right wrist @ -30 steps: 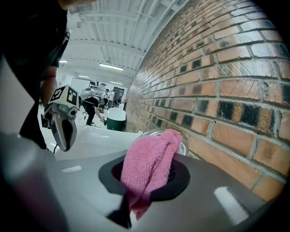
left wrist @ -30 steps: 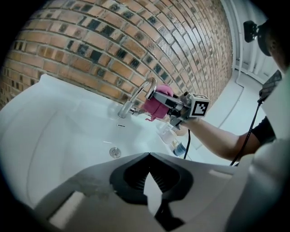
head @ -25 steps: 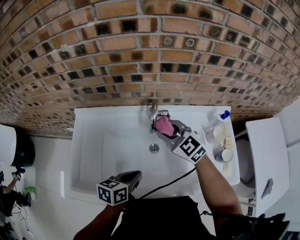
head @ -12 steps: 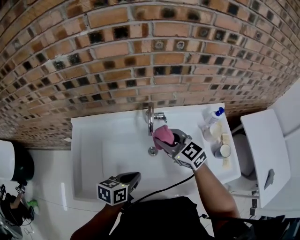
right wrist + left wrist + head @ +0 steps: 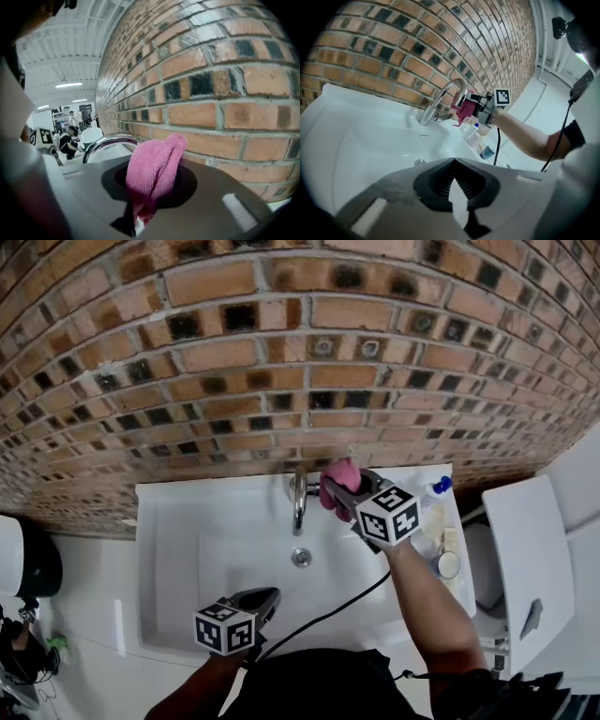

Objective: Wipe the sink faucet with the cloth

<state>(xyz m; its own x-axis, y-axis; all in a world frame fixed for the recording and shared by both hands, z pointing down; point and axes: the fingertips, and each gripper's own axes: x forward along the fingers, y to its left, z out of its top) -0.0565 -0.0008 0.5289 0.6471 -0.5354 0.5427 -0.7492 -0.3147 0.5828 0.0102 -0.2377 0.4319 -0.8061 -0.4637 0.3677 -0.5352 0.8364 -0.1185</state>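
The right gripper (image 5: 349,491) is held out at the end of a stretched, bare forearm (image 5: 424,604), its jaws clamped on a pink cloth (image 5: 154,166) that bulges out ahead of them. The left gripper (image 5: 267,598) hangs well behind it and to its left, jaws pressed together.

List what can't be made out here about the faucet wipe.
- Whether the cloth touches the faucet: in the head view the right gripper overlaps the spot, and in the right gripper view the cloth itself blocks it.
- Print on the bottle: too small in the head view and the left gripper view.
- Near side of the sink: in the left gripper view the left gripper body covers it.
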